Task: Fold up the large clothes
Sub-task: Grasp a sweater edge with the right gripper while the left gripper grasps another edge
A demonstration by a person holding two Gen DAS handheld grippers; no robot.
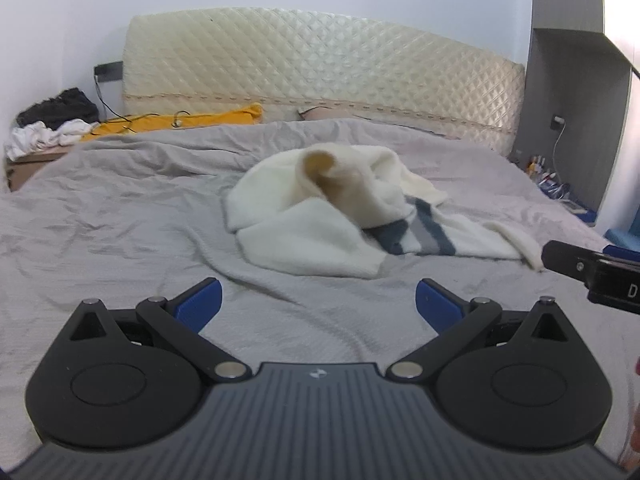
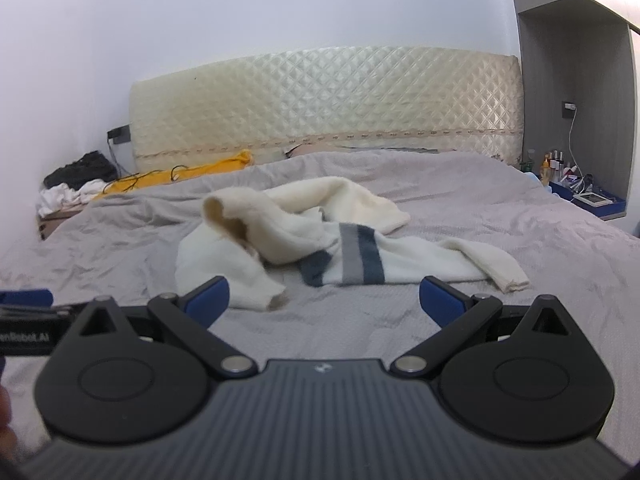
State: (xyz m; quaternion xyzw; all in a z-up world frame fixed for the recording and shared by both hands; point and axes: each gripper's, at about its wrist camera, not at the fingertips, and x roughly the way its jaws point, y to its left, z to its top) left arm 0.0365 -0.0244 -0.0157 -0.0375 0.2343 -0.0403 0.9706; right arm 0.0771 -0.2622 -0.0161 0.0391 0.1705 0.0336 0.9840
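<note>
A white fleece sweater [image 1: 304, 232] with grey and dark blue stripes lies crumpled in the middle of the grey bed [image 1: 120, 208]. Its collar opening stands up and one sleeve trails right. My left gripper [image 1: 318, 300] is open, hovering short of the sweater's near edge, nothing between its blue fingers. In the right wrist view the same sweater [image 2: 360, 256] lies ahead, a cuff [image 2: 276, 300] close to my right gripper [image 2: 324, 300], which is open and empty. Part of the right gripper [image 1: 592, 272] shows at the left view's right edge.
A cream quilted headboard [image 1: 320, 68] backs the bed. A yellow cloth [image 1: 180, 120] and cables lie at the head. Black and white clothes [image 1: 52, 120] pile on a left side table. A grey shelf [image 2: 576, 80] with bottles [image 2: 556, 166] stands right.
</note>
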